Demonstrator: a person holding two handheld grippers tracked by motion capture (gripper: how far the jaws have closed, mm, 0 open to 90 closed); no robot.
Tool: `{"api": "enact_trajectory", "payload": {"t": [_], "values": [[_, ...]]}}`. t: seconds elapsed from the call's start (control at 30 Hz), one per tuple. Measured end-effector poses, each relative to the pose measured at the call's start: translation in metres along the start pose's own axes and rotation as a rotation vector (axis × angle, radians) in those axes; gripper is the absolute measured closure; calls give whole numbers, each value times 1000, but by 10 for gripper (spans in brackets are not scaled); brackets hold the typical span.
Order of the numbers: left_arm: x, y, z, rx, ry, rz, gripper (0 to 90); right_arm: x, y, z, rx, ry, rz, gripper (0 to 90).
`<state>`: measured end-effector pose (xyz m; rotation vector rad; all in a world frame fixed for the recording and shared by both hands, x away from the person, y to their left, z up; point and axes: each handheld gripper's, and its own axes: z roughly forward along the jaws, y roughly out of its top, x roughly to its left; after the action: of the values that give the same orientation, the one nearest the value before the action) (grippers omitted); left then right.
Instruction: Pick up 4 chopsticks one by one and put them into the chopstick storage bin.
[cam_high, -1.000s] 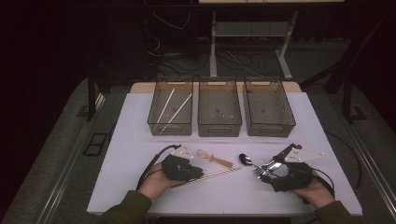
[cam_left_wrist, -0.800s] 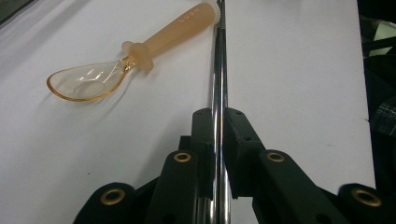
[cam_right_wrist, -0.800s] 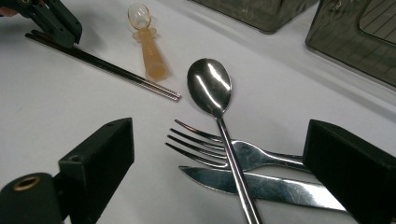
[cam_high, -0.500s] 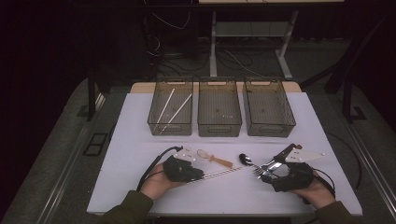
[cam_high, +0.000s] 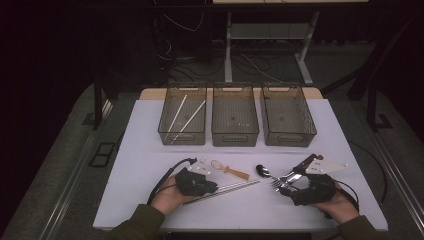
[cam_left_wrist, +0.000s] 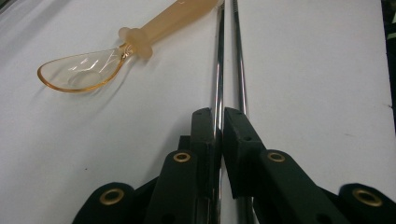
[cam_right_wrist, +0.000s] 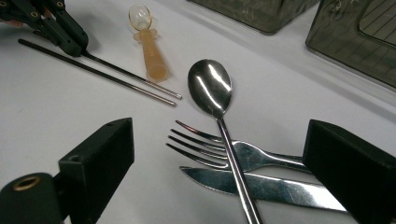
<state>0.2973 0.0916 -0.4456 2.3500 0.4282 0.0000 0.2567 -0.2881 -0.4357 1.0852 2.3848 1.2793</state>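
Note:
My left gripper (cam_left_wrist: 220, 126) lies low on the white table (cam_high: 145, 170), shut on one of two metal chopsticks (cam_left_wrist: 218, 70). The second chopstick (cam_left_wrist: 239, 70) runs alongside, just outside the right jaw. An amber plastic spoon (cam_left_wrist: 93, 70) rests to their left, and in the high view this spoon (cam_high: 228, 169) sits beyond the chopsticks (cam_high: 237, 187). My right gripper (cam_right_wrist: 224, 158) stands wide open over a crossed metal spoon (cam_right_wrist: 210, 86), fork (cam_right_wrist: 201, 144) and knife (cam_right_wrist: 266, 186), touching none of them. From above, the left gripper (cam_high: 212, 188) and right gripper (cam_high: 289, 187) face each other.
Three dark mesh bins stand in a row at the back: the left bin (cam_high: 166, 131) holds two white chopsticks (cam_high: 184, 118), with the middle bin (cam_high: 235, 135) and right bin (cam_high: 289, 136) beside it. Cables trail from both grippers. The table's front edge is close behind my hands.

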Motion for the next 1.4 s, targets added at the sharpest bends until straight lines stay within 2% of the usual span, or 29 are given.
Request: {"api": "enact_trajectory", "payload": {"t": [0.37,0.5,0.83,1.03,1.2,1.4], "values": [[1,-5,0,-30,-10,-20,819,0,0,0,0,-1,-3,92],[0,-6,0,-33,-2,-10,828,0,0,1,1,0,-5,92],[3,-7,1,-43,-24,28,848,1,0,1,1,-1,-4,93],[2,-7,0,-44,-23,48,849,1,0,1,0,-3,-5,92],[2,-7,-1,-46,-23,50,849,1,0,0,-1,-2,-3,92],[0,-5,-6,-72,-26,47,850,1,0,1,-1,-1,-7,92]]}}
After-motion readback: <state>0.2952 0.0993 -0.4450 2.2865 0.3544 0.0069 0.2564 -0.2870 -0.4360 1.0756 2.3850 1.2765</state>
